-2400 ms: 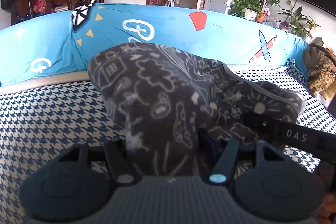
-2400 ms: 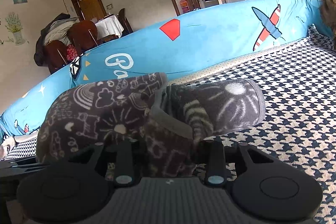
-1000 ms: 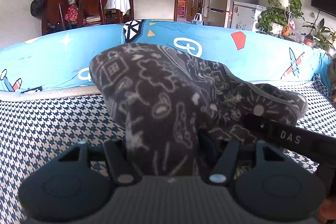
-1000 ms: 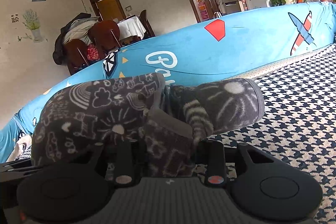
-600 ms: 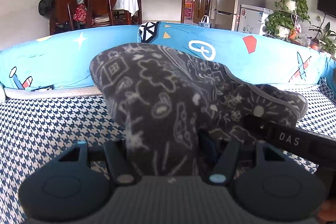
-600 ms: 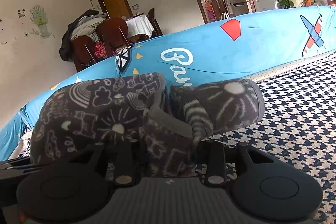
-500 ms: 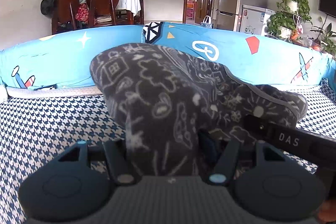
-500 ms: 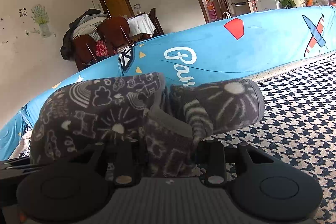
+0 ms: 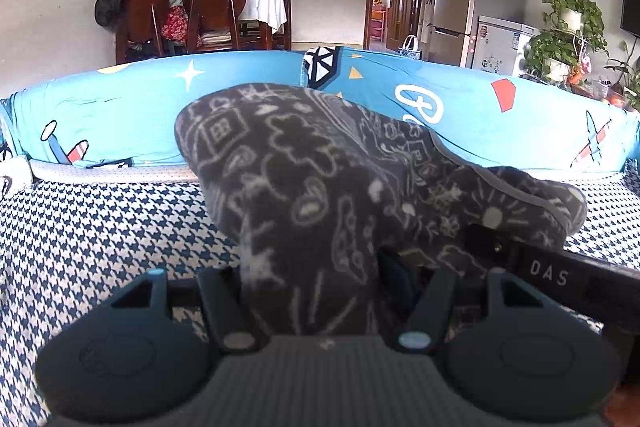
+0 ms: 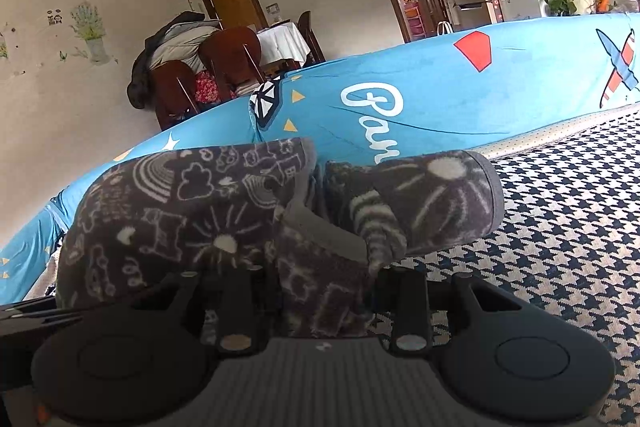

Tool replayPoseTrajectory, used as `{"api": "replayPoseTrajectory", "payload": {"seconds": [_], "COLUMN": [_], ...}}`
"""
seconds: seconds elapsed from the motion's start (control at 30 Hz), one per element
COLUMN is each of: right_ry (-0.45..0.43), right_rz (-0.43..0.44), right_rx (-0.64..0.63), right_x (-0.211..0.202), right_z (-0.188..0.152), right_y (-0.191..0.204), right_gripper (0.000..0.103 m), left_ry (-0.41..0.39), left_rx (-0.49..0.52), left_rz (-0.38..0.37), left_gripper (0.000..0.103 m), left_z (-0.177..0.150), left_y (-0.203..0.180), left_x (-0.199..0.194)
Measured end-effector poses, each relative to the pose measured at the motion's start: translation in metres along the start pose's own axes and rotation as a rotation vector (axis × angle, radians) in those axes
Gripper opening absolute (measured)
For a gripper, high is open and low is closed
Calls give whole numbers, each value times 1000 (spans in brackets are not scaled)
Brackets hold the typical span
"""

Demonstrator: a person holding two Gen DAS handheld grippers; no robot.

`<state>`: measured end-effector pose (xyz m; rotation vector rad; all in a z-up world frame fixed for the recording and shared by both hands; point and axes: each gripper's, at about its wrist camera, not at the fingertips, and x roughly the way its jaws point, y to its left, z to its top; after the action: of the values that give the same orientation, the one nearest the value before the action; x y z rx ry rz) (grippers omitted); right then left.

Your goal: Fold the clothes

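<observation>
Over the blue-and-white houndstooth sofa seat [image 9: 100, 227], lifted clear in both sets of part-closed jaws, left gripper [image 9: 316, 291] and right gripper [image 10: 320, 291] each clamped on the bunched dark-grey doodle-print fleece garment [image 9: 304, 187], mid-carry, needing laying flat next.

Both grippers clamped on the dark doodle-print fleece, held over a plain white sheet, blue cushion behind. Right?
Not quite: the surface under the fleece garment is a blue-and-white houndstooth cover, not a plain white sheet; the left wrist view shows it. The rest holds: left gripper and right gripper both clamp the fleece, blue cushion behind.
</observation>
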<state>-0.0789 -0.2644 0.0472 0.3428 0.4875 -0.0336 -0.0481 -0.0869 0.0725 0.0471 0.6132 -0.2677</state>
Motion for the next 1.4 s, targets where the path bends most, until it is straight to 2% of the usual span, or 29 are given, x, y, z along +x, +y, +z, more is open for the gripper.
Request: {"api": "replayPoseTrajectory", "payload": {"seconds": [0.6, 0.87, 1.03, 1.4], "right_ry": [32, 16, 14, 23], "right_rz": [38, 58, 66, 39], "right_rx": [-24, -54, -66, -51], "right_x": [14, 29, 45, 86], "right_z": [-11, -6, -6, -5], "right_y": [27, 33, 37, 28], "right_gripper": [36, 36, 36, 36], "left_ry": [-1, -34, -33, -24], "left_rx": [-25, -49, -65, -69], "left_rz": [57, 92, 109, 90], "left_gripper": [60, 60, 60, 61], "left_z": [-7, 2, 8, 14], "left_y": [30, 53, 68, 84], "left_x": [3, 12, 26, 77]}}
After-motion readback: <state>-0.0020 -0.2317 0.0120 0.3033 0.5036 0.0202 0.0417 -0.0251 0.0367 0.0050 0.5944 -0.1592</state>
